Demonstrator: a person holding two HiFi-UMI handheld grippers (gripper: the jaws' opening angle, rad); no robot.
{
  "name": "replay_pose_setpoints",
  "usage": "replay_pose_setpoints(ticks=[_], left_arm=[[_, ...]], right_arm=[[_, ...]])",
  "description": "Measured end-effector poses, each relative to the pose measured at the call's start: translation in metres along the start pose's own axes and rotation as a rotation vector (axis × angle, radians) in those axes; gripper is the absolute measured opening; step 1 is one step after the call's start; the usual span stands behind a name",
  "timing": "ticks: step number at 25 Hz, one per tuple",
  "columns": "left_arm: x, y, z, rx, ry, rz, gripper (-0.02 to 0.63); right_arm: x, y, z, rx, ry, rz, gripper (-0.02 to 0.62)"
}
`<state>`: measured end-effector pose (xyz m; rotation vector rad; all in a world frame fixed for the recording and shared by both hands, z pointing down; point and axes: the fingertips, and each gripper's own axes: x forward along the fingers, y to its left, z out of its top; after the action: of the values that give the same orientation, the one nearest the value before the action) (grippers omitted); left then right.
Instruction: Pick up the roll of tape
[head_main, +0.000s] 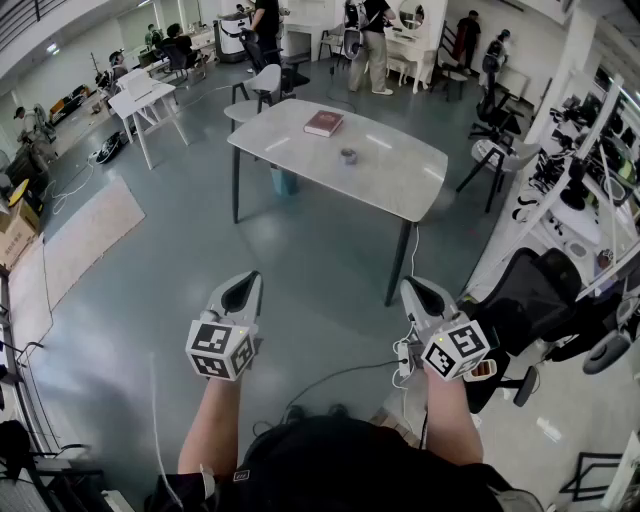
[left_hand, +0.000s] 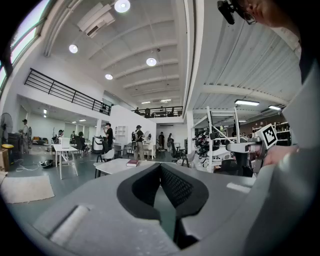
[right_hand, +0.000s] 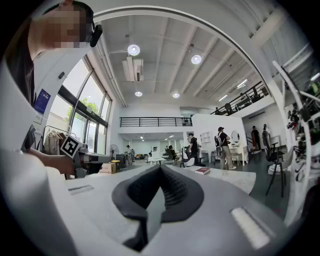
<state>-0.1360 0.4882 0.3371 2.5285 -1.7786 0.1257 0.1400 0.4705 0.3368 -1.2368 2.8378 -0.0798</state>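
Note:
The roll of tape (head_main: 348, 155) is a small grey ring lying near the middle of the white table (head_main: 400, 175), far ahead of both grippers. A red book (head_main: 323, 123) lies behind it on the same table. My left gripper (head_main: 253, 279) and right gripper (head_main: 409, 287) are held side by side over the floor, well short of the table. Both point level toward it, shut and empty. In the left gripper view, the shut gripper (left_hand: 161, 165) faces the table (left_hand: 116, 167) and book (left_hand: 132, 163). The right gripper (right_hand: 160, 167) also faces the book (right_hand: 202, 170). I cannot make out the tape in either gripper view.
A black office chair (head_main: 545, 300) stands close on the right, next to cluttered shelves (head_main: 590, 170). Cables and a power strip (head_main: 403, 360) lie on the floor by my right hand. A chair (head_main: 262, 85) stands behind the table. Several people (head_main: 372, 45) stand at the far end.

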Motion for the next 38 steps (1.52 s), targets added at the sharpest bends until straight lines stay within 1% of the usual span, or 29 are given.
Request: replay_pose_setpoints(ticks=[4, 7, 12, 17, 20, 21, 22, 23, 24, 27, 33, 38], left_arm=[[0.0, -0.005, 0.004, 0.005, -0.002, -0.012, 0.011], [0.001, -0.009, 0.007, 0.01, -0.005, -0.004, 0.011], [0.008, -0.02, 0.003, 0.005, 0.007, -0.012, 0.011], [0.018, -0.04, 0.001, 0.003, 0.019, -0.038, 0.012], [0.023, -0.053, 0.003, 0.0, 0.01, -0.038, 0.012], [0.025, -0.057, 0.003, -0.003, 0.009, -0.042, 0.023], [0.026, -0.061, 0.002, -0.007, 0.009, -0.046, 0.069], [0.028, -0.064, 0.0, -0.011, 0.011, -0.052, 0.128], [0.03, -0.068, -0.001, -0.014, 0.013, -0.058, 0.146], [0.032, -0.075, -0.006, -0.018, 0.025, -0.073, 0.163], [0.047, -0.08, -0.007, -0.026, 0.043, -0.085, 0.215], [0.066, -0.076, -0.011, -0.015, 0.056, -0.096, 0.225]], right_arm=[[-0.004, 0.001, 0.003, -0.003, -0.005, 0.005, 0.002], [-0.007, -0.003, 0.006, -0.004, -0.012, 0.01, 0.002], [-0.014, -0.012, 0.004, -0.002, -0.015, 0.017, 0.002], [-0.027, -0.016, 0.006, 0.04, -0.028, 0.066, 0.002], [-0.039, -0.023, 0.006, 0.035, -0.024, 0.083, 0.002], [-0.042, -0.026, 0.003, 0.033, -0.019, 0.084, 0.003], [-0.046, -0.03, 0.001, 0.035, -0.013, 0.083, 0.003], [-0.049, -0.034, -0.002, 0.041, -0.01, 0.079, 0.003], [-0.051, -0.038, -0.004, 0.052, -0.009, 0.073, 0.003], [-0.057, -0.045, -0.014, 0.094, -0.002, 0.066, 0.003], [-0.058, -0.057, -0.032, 0.119, 0.047, 0.056, 0.003], [-0.044, -0.066, -0.048, 0.138, 0.092, 0.057, 0.003]])
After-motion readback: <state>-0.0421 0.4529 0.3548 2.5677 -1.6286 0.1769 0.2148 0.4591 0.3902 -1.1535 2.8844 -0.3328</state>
